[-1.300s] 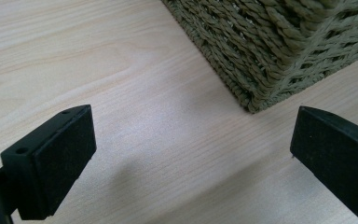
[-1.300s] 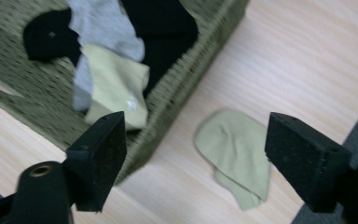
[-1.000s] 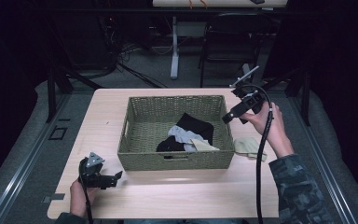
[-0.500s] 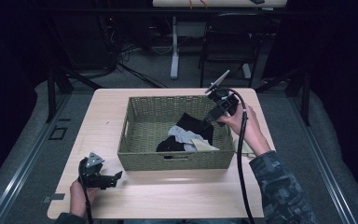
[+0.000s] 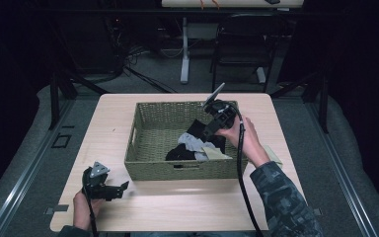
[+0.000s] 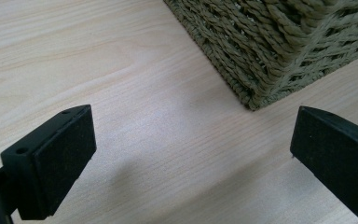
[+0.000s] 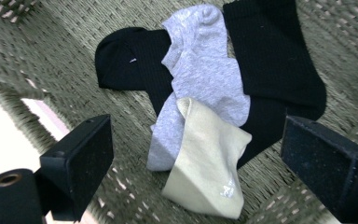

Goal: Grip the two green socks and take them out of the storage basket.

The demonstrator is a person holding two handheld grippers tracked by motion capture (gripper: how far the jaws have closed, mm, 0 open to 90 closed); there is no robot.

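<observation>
A woven basket (image 5: pixel 187 170) stands in the middle of the table. On its floor (image 7: pixel 51 56) lie a grey sock (image 7: pixel 205 70), a cream sock (image 7: pixel 205 177) on top of it, and two black socks (image 7: pixel 270 60), overlapping. My right gripper (image 5: pixel 207 134) hangs inside the basket just above this pile. It is open, its jaws have just been opening, and its pads touch nothing. In the right gripper view the cream sock sits below the gap (image 7: pixel 198 140). My left gripper (image 5: pixel 121 187) rests open at the table's front left, empty (image 6: pixel 191 144).
Another pale sock (image 5: pixel 275 157) lies on the table right of the basket, beside the right forearm. The basket's near corner (image 6: pixel 279 42) stands just ahead of the left gripper. Bare tabletop (image 5: pixel 177 207) runs along the front edge.
The right hand moved left and down, from above the basket's right rim to over the socks inside. The left gripper stayed where it was.
</observation>
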